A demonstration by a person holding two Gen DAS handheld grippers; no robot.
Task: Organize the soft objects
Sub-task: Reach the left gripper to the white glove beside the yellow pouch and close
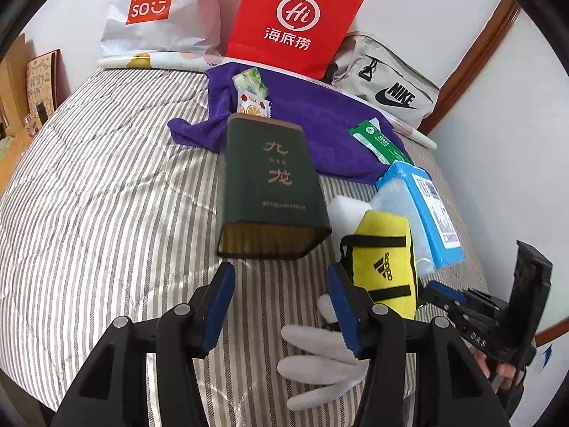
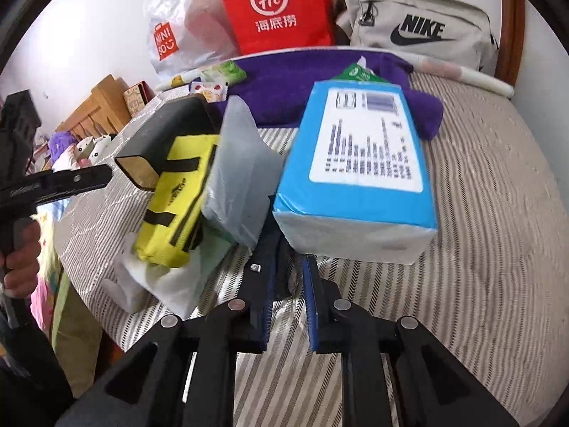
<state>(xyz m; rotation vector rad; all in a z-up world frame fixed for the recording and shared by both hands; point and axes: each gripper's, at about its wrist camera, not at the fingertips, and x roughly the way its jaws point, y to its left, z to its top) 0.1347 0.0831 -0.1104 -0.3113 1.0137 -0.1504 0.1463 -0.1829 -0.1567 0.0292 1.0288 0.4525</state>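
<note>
A: Left wrist view?
B: Left tongs released, empty, low centre over the striped bed. Green box at centre; yellow pouch right of it, white glove below.
A: Right wrist view?
B: Right tongs nearly clenched at lower centre; whether they pinch anything, I cannot tell. Blue tissue pack just above.
</note>
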